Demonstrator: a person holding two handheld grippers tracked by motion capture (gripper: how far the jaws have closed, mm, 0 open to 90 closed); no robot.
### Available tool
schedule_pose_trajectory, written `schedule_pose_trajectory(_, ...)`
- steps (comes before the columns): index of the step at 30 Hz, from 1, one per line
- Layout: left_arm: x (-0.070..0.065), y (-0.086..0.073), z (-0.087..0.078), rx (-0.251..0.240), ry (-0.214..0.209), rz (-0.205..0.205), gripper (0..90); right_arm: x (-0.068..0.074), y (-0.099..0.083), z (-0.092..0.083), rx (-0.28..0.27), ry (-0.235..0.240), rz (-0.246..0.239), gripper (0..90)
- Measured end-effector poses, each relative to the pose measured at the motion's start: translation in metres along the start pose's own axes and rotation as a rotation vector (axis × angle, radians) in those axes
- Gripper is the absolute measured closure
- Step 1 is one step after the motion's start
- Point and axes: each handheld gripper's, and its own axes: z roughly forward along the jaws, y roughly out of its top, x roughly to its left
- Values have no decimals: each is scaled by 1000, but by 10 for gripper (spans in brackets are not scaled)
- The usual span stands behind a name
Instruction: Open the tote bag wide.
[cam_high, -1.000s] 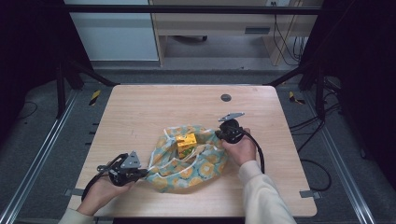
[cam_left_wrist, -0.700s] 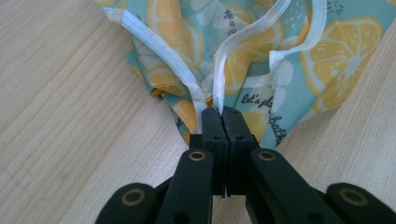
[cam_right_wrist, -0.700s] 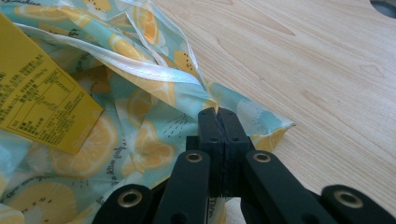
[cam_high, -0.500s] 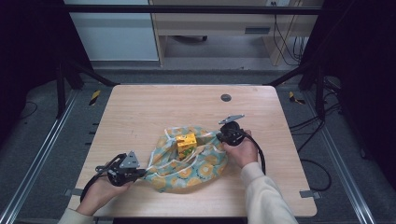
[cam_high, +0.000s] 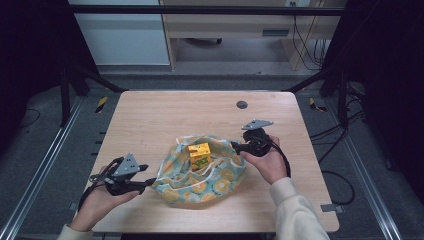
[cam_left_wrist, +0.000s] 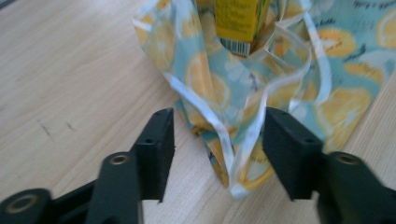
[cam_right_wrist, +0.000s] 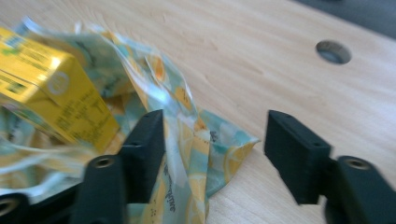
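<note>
Both grippers have just let go, their jaws spreading. The left gripper (cam_high: 148, 183) stands released at the near-left corner of the lemon-print bag (cam_high: 215, 177), whose white-edged fold lies loose between its jaws. The right gripper (cam_high: 236, 146) gapes at the bag's far-right edge, cloth slack beside one jaw. A yellow carton (cam_high: 199, 155) stands inside the bag, on the wooden table (cam_high: 165, 115).
</note>
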Motion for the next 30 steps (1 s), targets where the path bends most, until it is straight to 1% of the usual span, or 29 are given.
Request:
schedule_pose_trajectory(2,1,5,-4,-12,6,5,370,2,4,-10,-23,-14,-3,307)
schedule_pose_trajectory(3,1,5,-4,-12,6,5,347,3,6,-14,-30,-13,0,284)
schedule_pose_trajectory(4,2,8,-4,-8,5,4,347,3,6,-14,-30,-13,0,284)
schedule_pose_trajectory(5,5,13,-4,-7,1,2,302,7,9,-21,-38,0,5,247)
schedule_pose_trajectory(6,7,15,-3,-7,1,0,292,10,9,-24,-39,6,0,233)
schedule_pose_trajectory(7,7,15,-3,-7,1,0,276,10,9,-24,-39,6,0,233)
schedule_pose_trajectory(8,10,19,-1,2,2,-6,276,12,10,-27,-43,14,-10,211)
schedule_pose_trajectory(9,14,24,1,15,-2,-8,230,20,9,-33,-34,43,-28,176)
schedule_pose_trajectory(11,19,30,5,27,-6,-9,207,26,8,-36,-37,62,-40,181)
schedule_pose_trajectory(12,19,30,5,27,-6,-9,205,26,8,-36,-37,62,-40,181)
schedule_pose_trajectory(13,23,34,7,36,-5,-12,205,29,6,-38,-36,73,-45,188)
schedule_pose_trajectory(14,25,37,10,47,2,-10,203,37,3,-40,-30,92,-62,198)
schedule_pose_trajectory(15,26,39,14,59,3,-3,203,37,3,-40,-30,92,-62,198)
schedule_pose_trajectory(16,29,44,20,77,10,4,200,42,-1,-40,-24,107,-73,205)
schedule_pose_trajectory(18,31,48,27,80,15,3,200,47,-4,-39,-15,114,-89,207)
schedule_pose_trajectory(20,32,51,34,96,21,10,200,51,-7,-38,-4,120,-107,210)
schedule_pose_trajectory(21,32,51,34,96,21,10,200,51,-8,-36,5,117,-123,211)
schedule_pose_trajectory(23,33,55,40,108,19,15,200,52,-8,-35,16,119,-127,220)
schedule_pose_trajectory(26,33,59,47,111,23,17,205,51,-9,-31,25,125,-131,221)
schedule_pose_trajectory(27,34,62,53,117,25,18,207,50,-9,-29,34,123,-136,224)
schedule_pose_trajectory(28,34,62,53,117,25,18,207,49,-10,-26,44,110,-135,234)
schedule_pose_trajectory(30,33,65,61,130,19,21,208,48,-12,-22,52,104,-133,246)
